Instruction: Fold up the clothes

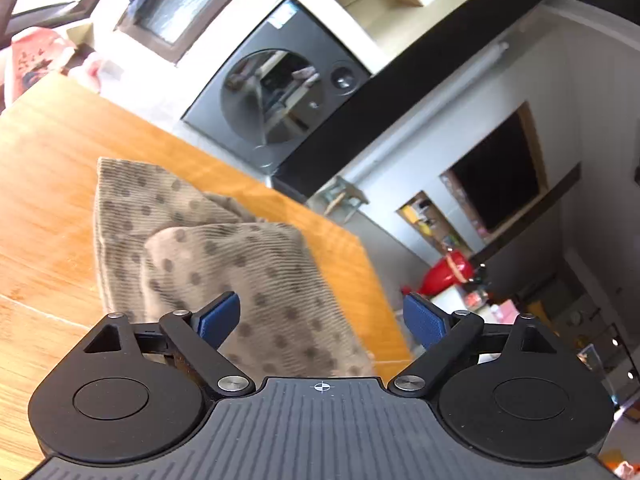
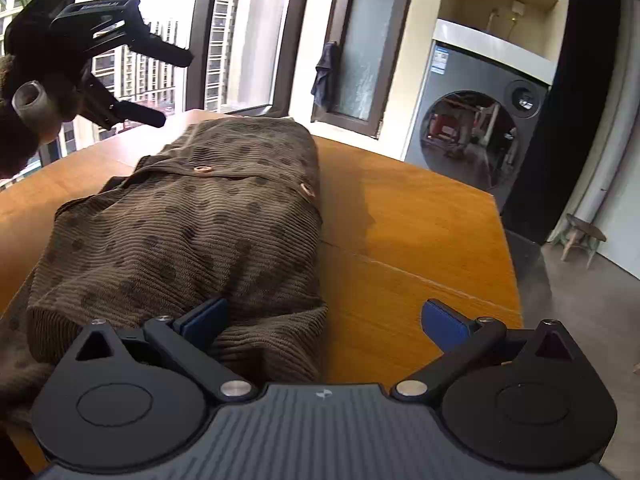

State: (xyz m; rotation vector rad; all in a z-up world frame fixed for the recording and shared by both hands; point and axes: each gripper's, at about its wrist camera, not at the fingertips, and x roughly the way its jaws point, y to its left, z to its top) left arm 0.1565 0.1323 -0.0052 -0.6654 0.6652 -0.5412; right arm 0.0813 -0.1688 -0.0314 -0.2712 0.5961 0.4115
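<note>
The wooden table (image 2: 420, 220) carries a brown dotted cardigan (image 2: 192, 216), bundled lengthwise, its long axis running from near to far. The right claw (image 2: 324, 320) stands wide open and empty at the near end, closest to the cloth's near edge. The left claw (image 2: 158, 88) hangs open above the far left corner.
</note>
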